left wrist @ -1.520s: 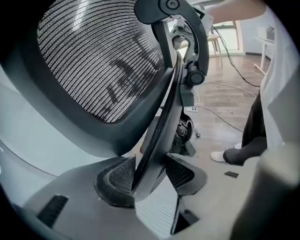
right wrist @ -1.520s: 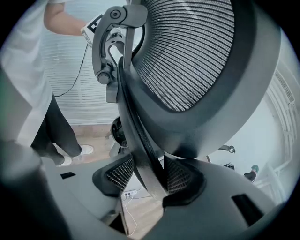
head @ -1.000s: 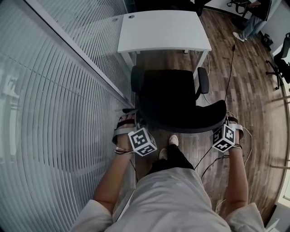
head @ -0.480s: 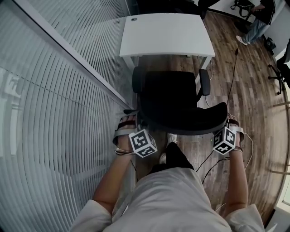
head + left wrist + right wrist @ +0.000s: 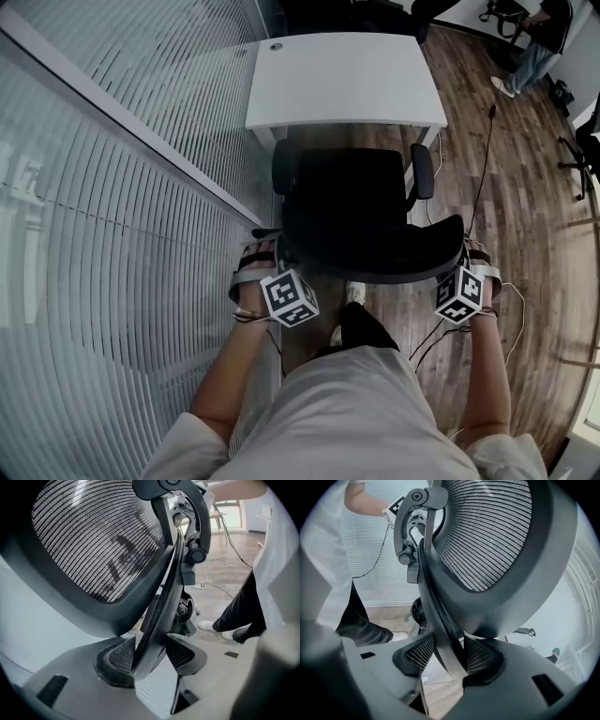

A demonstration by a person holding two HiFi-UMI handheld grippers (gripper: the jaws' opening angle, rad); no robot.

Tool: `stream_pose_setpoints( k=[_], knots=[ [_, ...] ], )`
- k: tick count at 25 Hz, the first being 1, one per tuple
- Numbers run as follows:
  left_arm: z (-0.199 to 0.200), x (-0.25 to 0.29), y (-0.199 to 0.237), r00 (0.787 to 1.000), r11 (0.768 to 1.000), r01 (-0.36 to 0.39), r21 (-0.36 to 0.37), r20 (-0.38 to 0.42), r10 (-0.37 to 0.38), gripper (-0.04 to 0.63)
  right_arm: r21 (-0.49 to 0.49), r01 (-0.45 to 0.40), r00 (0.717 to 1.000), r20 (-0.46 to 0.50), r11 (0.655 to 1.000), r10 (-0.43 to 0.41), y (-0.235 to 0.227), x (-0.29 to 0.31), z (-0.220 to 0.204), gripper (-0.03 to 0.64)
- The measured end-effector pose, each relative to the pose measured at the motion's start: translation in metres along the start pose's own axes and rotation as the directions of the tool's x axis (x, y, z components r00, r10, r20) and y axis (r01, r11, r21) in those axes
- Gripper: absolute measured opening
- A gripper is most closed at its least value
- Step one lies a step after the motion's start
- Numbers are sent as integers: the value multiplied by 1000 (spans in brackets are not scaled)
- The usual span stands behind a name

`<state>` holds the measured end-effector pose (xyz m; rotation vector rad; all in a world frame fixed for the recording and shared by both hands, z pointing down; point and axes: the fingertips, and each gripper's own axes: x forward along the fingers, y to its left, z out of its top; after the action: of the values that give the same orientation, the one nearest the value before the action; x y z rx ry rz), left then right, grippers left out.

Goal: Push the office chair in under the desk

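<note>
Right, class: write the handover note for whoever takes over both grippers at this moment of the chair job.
Left gripper: jaws clamped on the left edge of the office chair's backrest.
Right gripper: jaws clamped on its right edge.
Chair faces the desk, seat just short of its front edge.
Done: grip taken, chair lined up.
Left: roll it forward until the seat is under the desk, then release.

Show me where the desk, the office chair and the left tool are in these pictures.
desk (image 5: 342, 89), head view, on the bare white top.
office chair (image 5: 352, 192), head view, on the black seat.
left tool (image 5: 150, 657), left gripper view, midway between its pads, which grip the backrest's edge.
</note>
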<state>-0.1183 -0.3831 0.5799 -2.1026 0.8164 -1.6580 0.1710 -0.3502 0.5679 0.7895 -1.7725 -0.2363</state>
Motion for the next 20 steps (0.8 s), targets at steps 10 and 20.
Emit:
stream_pose_setpoints(
  k=[10, 20],
  knots=[
    [4, 24, 19, 1000, 1000, 2, -13, -24, -3, 219, -7, 8, 1000, 19, 1000, -8, -22, 22, 2, 215],
    [7, 47, 51, 999, 1000, -3, -21, -35, 3, 219, -5, 6, 1000, 13, 1000, -6, -53, 45, 12, 215]
  ],
)
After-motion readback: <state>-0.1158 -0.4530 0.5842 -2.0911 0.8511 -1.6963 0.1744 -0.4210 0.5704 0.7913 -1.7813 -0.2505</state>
